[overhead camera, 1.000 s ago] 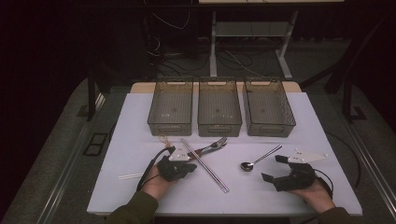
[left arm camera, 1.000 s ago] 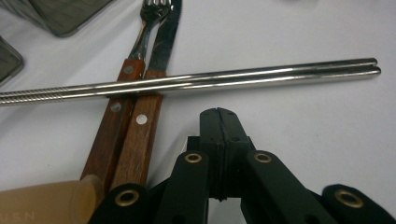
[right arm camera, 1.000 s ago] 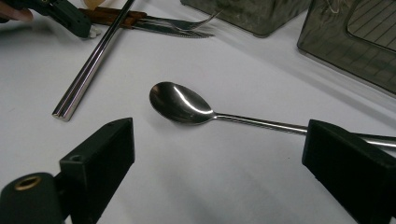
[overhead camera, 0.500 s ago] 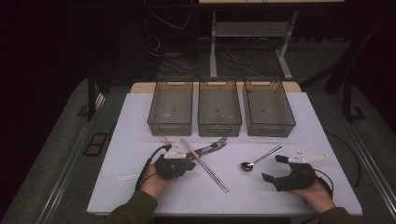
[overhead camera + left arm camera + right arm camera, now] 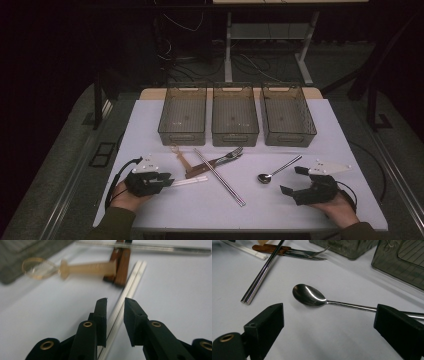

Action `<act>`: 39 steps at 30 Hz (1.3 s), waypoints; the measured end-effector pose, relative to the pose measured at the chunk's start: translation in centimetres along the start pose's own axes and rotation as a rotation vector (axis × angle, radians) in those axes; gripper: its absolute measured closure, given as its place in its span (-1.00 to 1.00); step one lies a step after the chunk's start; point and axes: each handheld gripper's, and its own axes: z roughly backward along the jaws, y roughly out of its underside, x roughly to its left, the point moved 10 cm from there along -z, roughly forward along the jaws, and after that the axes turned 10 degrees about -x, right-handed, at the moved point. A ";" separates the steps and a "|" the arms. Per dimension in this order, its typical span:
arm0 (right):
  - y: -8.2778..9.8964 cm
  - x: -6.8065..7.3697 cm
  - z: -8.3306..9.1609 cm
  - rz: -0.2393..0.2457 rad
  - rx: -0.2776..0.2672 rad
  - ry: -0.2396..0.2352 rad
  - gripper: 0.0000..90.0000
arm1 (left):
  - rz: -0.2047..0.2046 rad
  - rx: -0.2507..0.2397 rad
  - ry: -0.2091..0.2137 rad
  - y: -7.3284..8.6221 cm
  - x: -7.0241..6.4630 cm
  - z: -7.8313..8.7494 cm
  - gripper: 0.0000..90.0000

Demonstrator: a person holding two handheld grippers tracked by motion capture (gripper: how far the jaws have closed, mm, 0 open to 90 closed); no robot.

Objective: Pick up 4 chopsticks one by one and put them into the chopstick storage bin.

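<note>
Dim room, white table (image 5: 150,115), grey floor (image 5: 65,165), desk legs (image 5: 228,55) & cables (image 5: 175,50) behind

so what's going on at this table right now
A person holds a gripper in each hand over cutlery scattered in front of three bins. The left gripper has its jaws slightly apart around a pair of white chopsticks; they have just been opening, and the pads don't look pressed on. The right gripper sits wide open near a metal spoon lying on the table. Metal chopsticks and a wooden-handled fork lie between them.
</note>
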 end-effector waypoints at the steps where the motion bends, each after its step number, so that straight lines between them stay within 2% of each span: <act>1: 0.0 0.0 0.0 0.000 0.000 0.000 -0.79 | 0.008 0.001 -0.003 0.4 0.2 0.1 0.60; 4: 0.0 0.0 0.0 -0.001 0.001 0.001 -0.79 | 0.020 0.001 0.010 0.7 0.5 0.2 0.69; 9: 0.0 0.0 0.0 0.000 0.001 -0.001 -0.79 | 0.018 0.012 0.045 1.0 0.4 0.1 0.65; 10: 0.0 0.0 0.0 -0.001 0.001 -0.001 -0.79 | 0.027 0.008 0.047 1.0 0.3 0.0 0.63; 16: 0.0 0.1 0.0 0.000 0.003 -0.002 -0.79 | 0.016 0.028 0.053 1.5 0.5 -0.4 0.57; 20: 0.0 0.0 0.0 0.000 0.002 -0.001 -0.79 | 0.022 0.026 0.057 1.5 0.4 -0.4 0.59; 25: 0.0 0.0 0.0 0.000 0.001 0.000 -0.79 | 0.040 0.029 0.071 1.5 -0.3 -0.4 0.63; 31: 0.0 0.0 0.0 0.001 0.001 0.002 -0.79 | 0.040 0.053 0.057 1.6 -1.4 -0.3 0.65; 34: 0.0 0.0 0.0 0.001 0.003 0.002 -0.79 | 0.028 0.061 0.060 1.5 -1.7 -0.4 0.66; 39: 0.0 0.0 0.0 -0.001 0.002 0.004 -0.79 | 0.033 0.073 0.071 1.4 -2.6 -0.7 0.68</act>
